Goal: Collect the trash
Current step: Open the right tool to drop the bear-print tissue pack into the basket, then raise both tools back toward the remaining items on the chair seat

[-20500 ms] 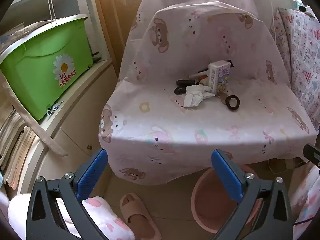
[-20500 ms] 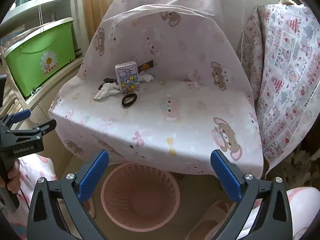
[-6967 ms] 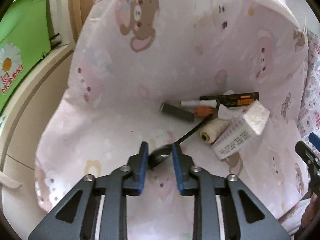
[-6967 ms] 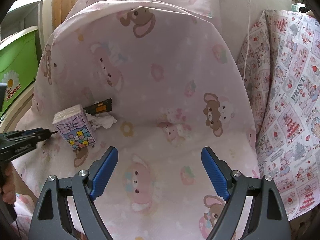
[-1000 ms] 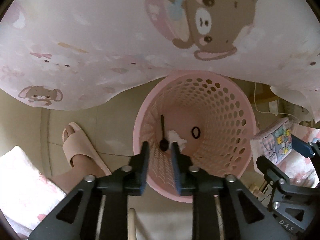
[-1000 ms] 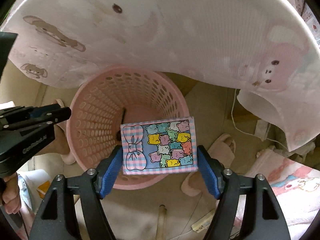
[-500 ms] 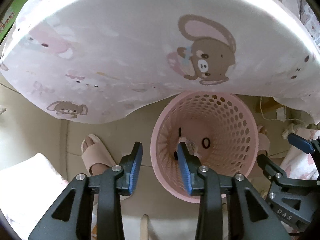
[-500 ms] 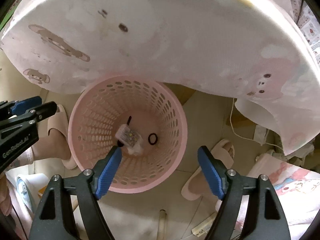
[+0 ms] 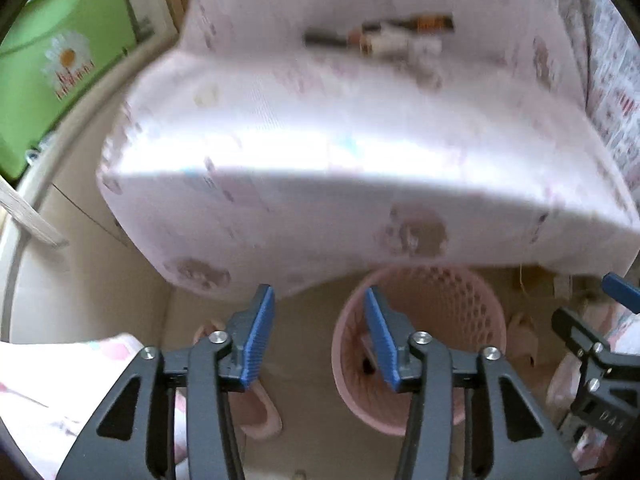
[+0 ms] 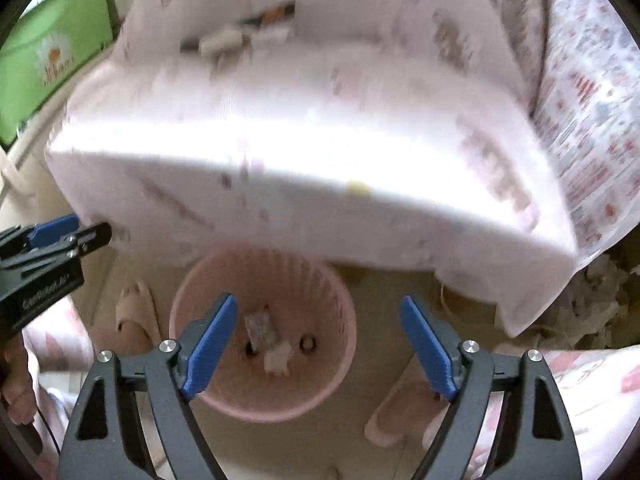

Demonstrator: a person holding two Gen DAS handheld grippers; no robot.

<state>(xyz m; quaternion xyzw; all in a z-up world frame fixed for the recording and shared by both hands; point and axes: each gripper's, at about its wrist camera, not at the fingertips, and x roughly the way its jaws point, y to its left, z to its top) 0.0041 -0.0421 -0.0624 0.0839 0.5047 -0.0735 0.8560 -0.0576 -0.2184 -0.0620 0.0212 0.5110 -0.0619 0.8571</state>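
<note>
Both grippers have lifted away from the pink basket [image 10: 340, 376] since half a second ago, so the chair seat under its bear-print cover [image 9: 360, 128] now fills both blurred views. Left gripper [image 9: 318, 338] has its jaws moderately apart, holding nothing; right gripper [image 10: 318, 346] has its jaws wide apart, also holding nothing. Inside the basket, on the floor below the seat's front edge, lie the patterned tissue pack [image 10: 260, 330], a crumpled tissue [image 10: 277, 358] and a dark hair tie [image 10: 307, 344]. More clutter [image 9: 384, 38] sits far behind the basket, at the seat's back.
</note>
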